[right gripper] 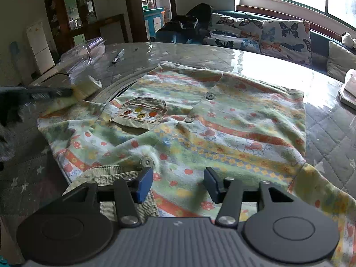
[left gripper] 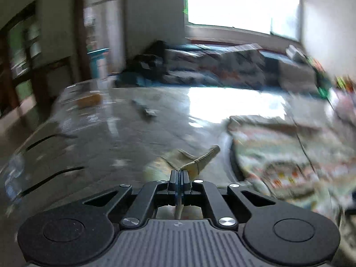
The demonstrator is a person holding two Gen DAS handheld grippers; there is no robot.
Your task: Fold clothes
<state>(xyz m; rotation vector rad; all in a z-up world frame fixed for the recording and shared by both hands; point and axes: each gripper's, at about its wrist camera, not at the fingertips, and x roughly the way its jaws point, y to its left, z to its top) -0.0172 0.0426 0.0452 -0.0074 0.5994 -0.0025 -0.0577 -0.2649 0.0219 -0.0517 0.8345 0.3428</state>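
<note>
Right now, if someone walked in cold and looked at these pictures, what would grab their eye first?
First, the pastel patterned child's shirt with snap buttons, spread across the glossy quilted table, its beige embroidered chest pocket facing up. Next, the left tongs, shut on the shirt's ribbed beige cuff at the table's left, while the open right tongs hover over the near hem. Behind, butterfly-print cushions line the window bench.

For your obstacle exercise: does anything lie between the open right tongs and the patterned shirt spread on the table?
Nothing visible does. The right tongs hang open directly over the patterned shirt, blue pads apart with only cloth below. The pen and clear plastic box lie far off on the table.
</note>
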